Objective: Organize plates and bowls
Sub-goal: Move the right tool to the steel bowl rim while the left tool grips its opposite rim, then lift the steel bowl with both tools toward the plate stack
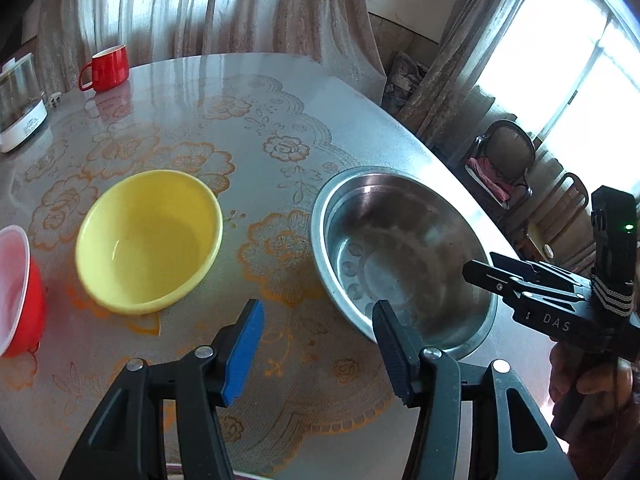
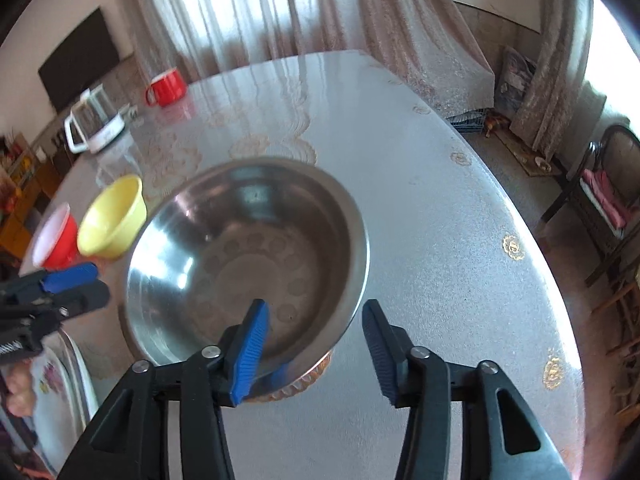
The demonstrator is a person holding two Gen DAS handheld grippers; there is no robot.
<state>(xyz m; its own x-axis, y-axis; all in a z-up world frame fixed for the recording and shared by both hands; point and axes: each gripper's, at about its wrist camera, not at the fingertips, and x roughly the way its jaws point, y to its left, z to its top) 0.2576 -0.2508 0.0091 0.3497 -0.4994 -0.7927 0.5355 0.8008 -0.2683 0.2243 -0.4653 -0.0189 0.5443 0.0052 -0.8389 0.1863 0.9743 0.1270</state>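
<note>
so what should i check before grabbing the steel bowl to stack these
1. Right gripper open wide enough: ok, fingers well apart, nothing clamped.
2. Steel bowl rim between the right fingers: ok, one finger over the inside, the other outside; not gripped yet.
3. Steel bowl empty: ok.
4. Left gripper free: ok, open over the table, nothing between its fingers.
5. Yellow bowl empty and upright: ok.
6. Red bowl empty: cannot tell, cut off by the frame edge.
</note>
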